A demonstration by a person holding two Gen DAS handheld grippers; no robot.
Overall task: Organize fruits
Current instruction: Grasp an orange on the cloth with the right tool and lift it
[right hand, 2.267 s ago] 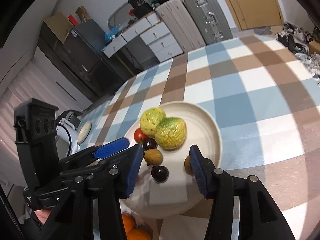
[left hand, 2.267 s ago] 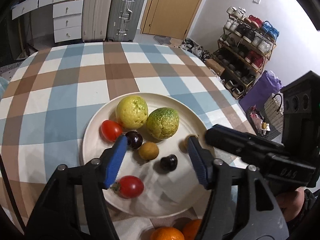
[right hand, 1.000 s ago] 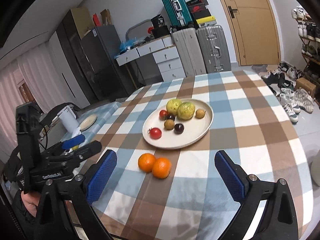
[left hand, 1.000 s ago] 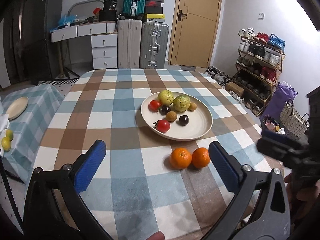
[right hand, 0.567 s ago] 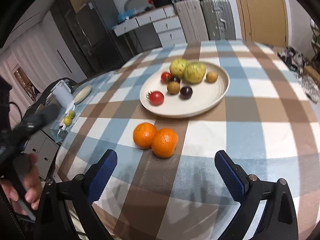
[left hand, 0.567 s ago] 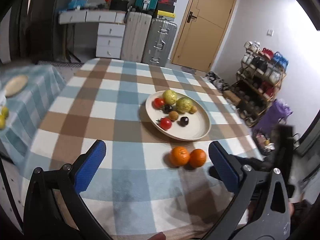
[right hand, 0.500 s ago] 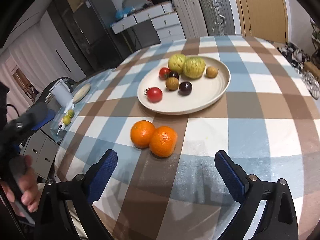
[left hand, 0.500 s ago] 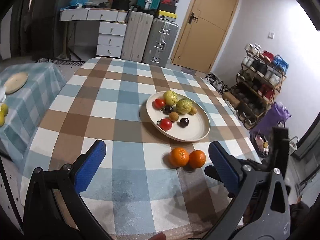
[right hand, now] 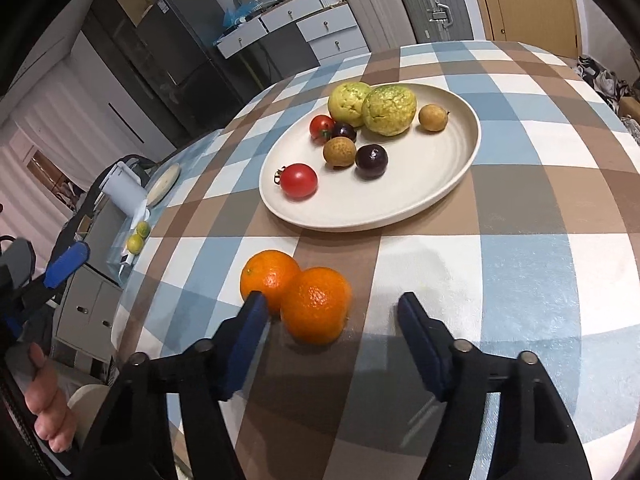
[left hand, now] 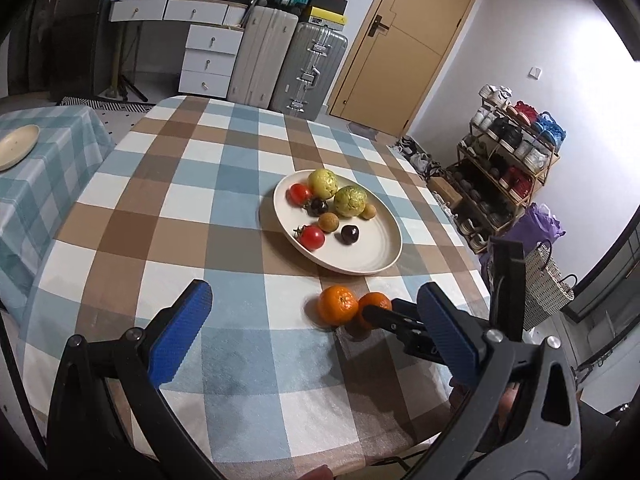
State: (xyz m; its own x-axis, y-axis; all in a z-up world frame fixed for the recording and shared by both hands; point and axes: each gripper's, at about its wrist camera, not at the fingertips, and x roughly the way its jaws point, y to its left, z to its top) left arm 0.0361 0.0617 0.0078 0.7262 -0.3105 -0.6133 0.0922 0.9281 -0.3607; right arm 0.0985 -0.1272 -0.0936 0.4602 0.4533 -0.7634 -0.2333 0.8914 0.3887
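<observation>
Two oranges lie side by side on the checked tablecloth, in front of a cream plate (right hand: 360, 224) holding bumpy green-yellow fruits, tomatoes and small dark and brown fruits. My right gripper (right hand: 334, 312) is low over the nearer orange (right hand: 316, 304). Its jaws are closing. The left pad (right hand: 248, 328) sits between the two oranges, beside the other orange (right hand: 268, 276), and the right pad stands clear of the fruit. My left gripper (left hand: 314, 298) hangs wide open and empty above the table, short of the oranges (left hand: 337, 311). The plate (left hand: 376, 268) lies beyond them.
A side table (left hand: 48, 168) with a small plate stands to the left. Suitcases (left hand: 308, 64), drawers and a door line the far wall. A shoe rack (left hand: 508, 152) and a wicker basket (left hand: 544, 280) stand to the right of the table edge.
Both grippers backed away from the plate to the near table edge. Since then the right gripper has dropped down to the oranges and its jaws have narrowed around the nearer one. The left stays wide open.
</observation>
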